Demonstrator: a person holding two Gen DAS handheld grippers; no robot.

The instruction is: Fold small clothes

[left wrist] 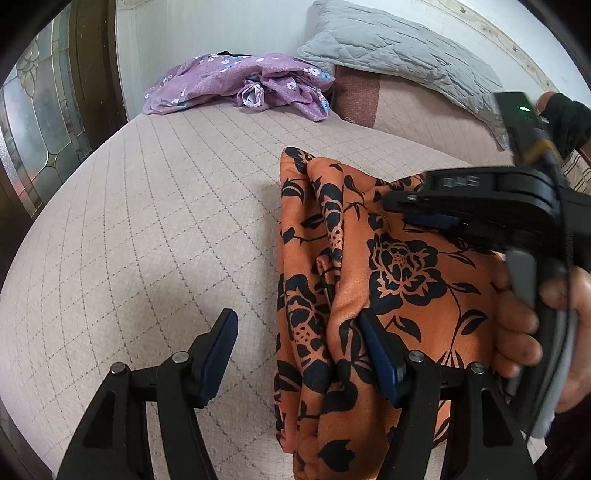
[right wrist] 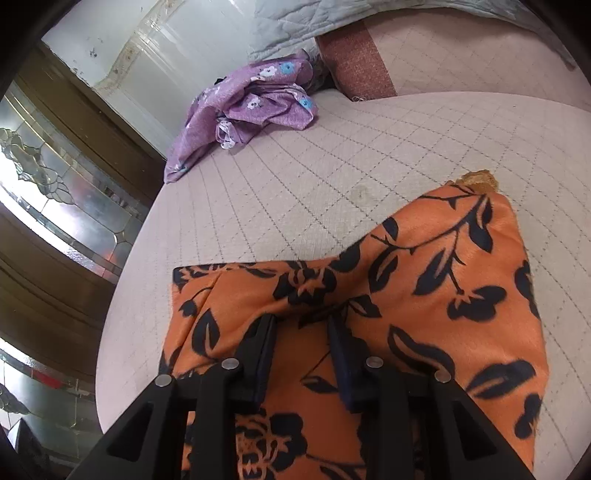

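Under right gripper [right wrist: 301, 334], orange garment [right wrist: 424, 280] – grip unclear

A bed [left wrist: 147, 221] is covered by a quilted beige sheet. An orange floral cloth [left wrist: 388, 295] is laid on it near the front. A crumpled purple cloth [left wrist: 240, 81] and grey pillow [left wrist: 399, 48] are found at its far end.

A beige quilted bedcover [left wrist: 155, 221] with a stitched diamond grid spreads across the bed. At its far end a grey quilted pillow [left wrist: 399, 48] leans against the white wall [left wrist: 207, 33], above a reddish-brown woven cushion [left wrist: 358, 98]. A dark wooden door with leaded patterned glass [right wrist: 55, 184] stands alongside.
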